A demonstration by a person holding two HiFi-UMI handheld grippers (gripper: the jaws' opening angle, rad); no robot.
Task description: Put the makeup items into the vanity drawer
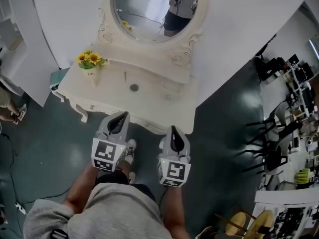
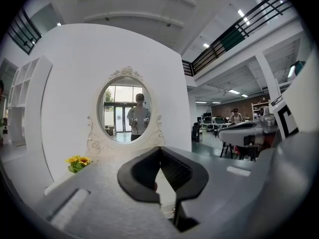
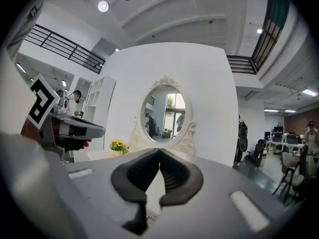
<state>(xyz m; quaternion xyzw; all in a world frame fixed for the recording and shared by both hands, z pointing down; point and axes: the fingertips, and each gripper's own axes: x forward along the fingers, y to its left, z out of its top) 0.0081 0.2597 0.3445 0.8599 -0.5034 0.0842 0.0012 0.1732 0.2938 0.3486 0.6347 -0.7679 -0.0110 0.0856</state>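
Left tongs: my left tongs [image 1: 119, 116] are closed tip to tip with nothing between them, held level in front of the desk [image 1: 107, 99].
Right tongs: my right tongs [image 1: 173, 130] are also closed and empty, beside the left pair and just short of the desk's front edge.
Makeup items: I see a small dark round item [image 1: 133, 87] near the middle of the desk top and a thin stick [image 1: 124, 76] just behind it. Both are too small for me to say exactly what they are.
Handling: I judge them light, hard-shelled and smooth, so they are likely to slip or skate away if nudged.
Where to grip: I would take the round item across its sides and the stick across its middle, with the tongs coming down from above.
Drawer: from above I see no drawer pulled out, and its front and contents are hidden from me. I expect it must be opened first.
Flower pot: the flower pot [image 1: 90, 69] at the desk's left end holds yellow sunflowers, well apart from the items.
Mirror: the oval mirror [image 1: 149, 6] stands at the back.
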